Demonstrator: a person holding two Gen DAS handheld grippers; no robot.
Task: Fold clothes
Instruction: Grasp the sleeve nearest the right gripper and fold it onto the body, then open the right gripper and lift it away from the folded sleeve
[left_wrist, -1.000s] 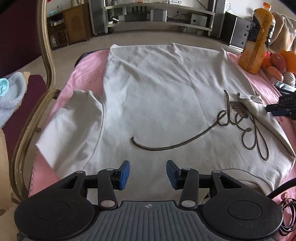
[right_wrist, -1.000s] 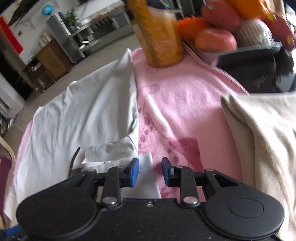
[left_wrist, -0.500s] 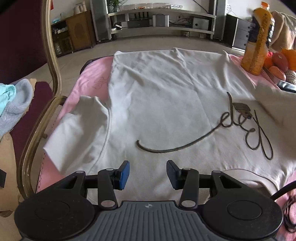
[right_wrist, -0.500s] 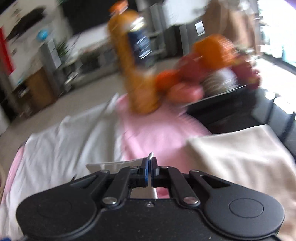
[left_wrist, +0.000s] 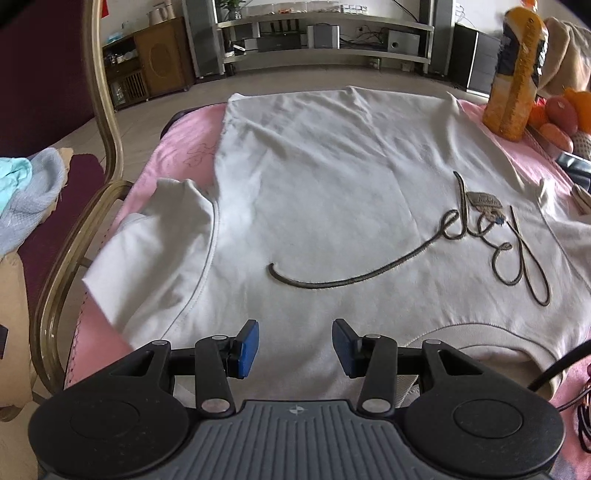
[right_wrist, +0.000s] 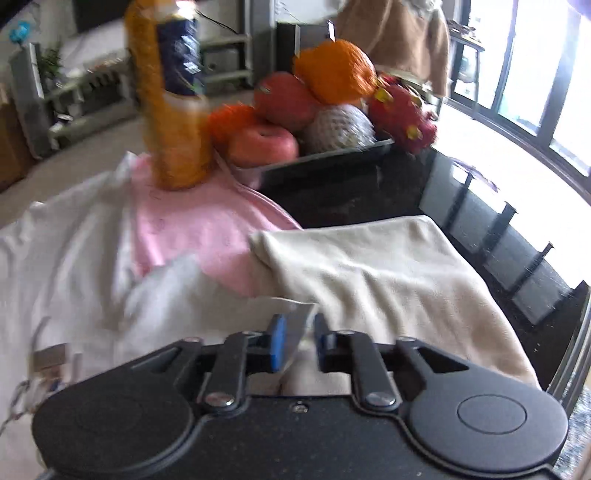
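A white T-shirt (left_wrist: 325, 177) with dark cursive lettering lies flat on a pink cloth (left_wrist: 181, 147). Its left sleeve (left_wrist: 155, 243) is spread out at the left. My left gripper (left_wrist: 294, 347) is open and empty, hovering over the shirt's near part beside the collar (left_wrist: 480, 332). In the right wrist view my right gripper (right_wrist: 298, 343) is open, with the edge of the shirt's right sleeve (right_wrist: 173, 288) lying between its pads, released.
An orange drink bottle (right_wrist: 173, 110) and a dark tray of fruit (right_wrist: 321, 107) stand at the far right. A folded cream garment (right_wrist: 376, 273) lies right of the shirt. A gold-framed chair (left_wrist: 74, 229) with clothes stands at the left.
My right gripper was shut on the sleeve half a second ago and has now opened; the sleeve has been pulled outward to the right. The left gripper has moved slightly.
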